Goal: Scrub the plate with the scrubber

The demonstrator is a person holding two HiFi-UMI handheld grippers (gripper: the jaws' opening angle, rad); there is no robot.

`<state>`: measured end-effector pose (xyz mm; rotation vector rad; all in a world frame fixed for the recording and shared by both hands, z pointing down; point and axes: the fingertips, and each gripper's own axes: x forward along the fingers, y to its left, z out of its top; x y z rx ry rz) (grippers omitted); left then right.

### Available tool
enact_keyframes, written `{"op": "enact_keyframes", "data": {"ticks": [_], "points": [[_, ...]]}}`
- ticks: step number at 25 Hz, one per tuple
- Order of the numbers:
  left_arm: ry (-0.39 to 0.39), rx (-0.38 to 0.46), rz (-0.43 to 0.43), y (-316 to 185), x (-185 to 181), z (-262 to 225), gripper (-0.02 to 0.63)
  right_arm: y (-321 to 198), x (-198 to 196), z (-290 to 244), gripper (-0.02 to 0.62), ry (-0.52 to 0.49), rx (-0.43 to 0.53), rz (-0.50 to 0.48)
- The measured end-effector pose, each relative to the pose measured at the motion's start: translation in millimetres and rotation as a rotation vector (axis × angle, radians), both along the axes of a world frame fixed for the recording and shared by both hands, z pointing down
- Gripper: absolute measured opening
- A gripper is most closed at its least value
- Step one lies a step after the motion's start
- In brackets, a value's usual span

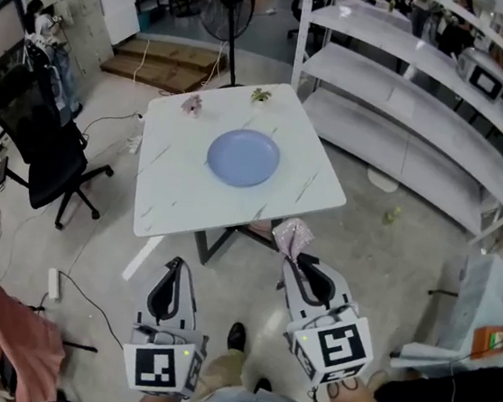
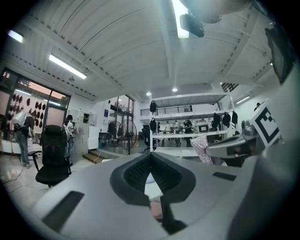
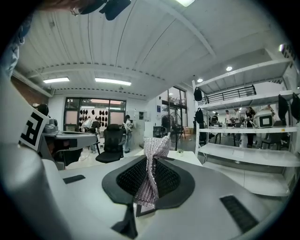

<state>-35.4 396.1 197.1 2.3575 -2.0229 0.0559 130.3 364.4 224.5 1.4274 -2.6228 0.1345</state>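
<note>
Scrubber (image 3: 151,171), a silvery-pink mesh wad, pinched upright between the black pads of the right hand-held gripper (image 1: 299,263), poking out past the jaw tips at lower centre-right of the head view. Left hand-held gripper (image 1: 173,268) at lower left of centre, jaws pressed together on nothing, only a thin slit between the pads in its own view. Both side by side over bare floor, marker cubes toward the bottom of the frame, the scrubber's top just meeting the near edge of the tabletop (image 1: 169,190) in the picture. Beyond them, white marble-veined tabletop at centre frame, turned cornerwise. Round blue plate (image 1: 243,157) lying flat near its middle, well apart from the scrubber and from both hand-held grippers. Two small objects along the far edge, a pinkish one (image 1: 191,104) toward the left and a greenish one (image 1: 262,96) near the far corner, both too small to identify. Black office chair (image 1: 45,138) at the left of the frame, standing fan (image 1: 226,6) at the top, white shelving (image 1: 409,106) across the upper right, pink cloth (image 1: 13,326) at lower left.
</note>
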Motion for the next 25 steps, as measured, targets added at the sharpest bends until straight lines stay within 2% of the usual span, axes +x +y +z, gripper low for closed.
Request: {"op": "enact_keyframes", "data": {"ticks": [5, 10, 18, 25], "points": [[0.009, 0.019, 0.042, -67.5, -27.6, -18.8, 0.005, -62.8, -29.4, -25.1, 0.063, 0.007, 0.033, 0.017], [0.016, 0.04, 0.107, -114.3, -35.8, -29.9, 0.005, -101.7, -38.8, -49.0, 0.063, 0.017, 0.086, 0.058], [0.009, 0.001, 0.186, -162.1, -26.5, -6.0, 0.005, -144.0, -31.2, -48.6, 0.063, 0.023, 0.109, 0.12], [-0.02, -0.056, 0.204, -208.2, -19.9, 20.5, 0.005, -188.1, -26.6, -25.6, 0.063, 0.019, 0.078, 0.134]]}}
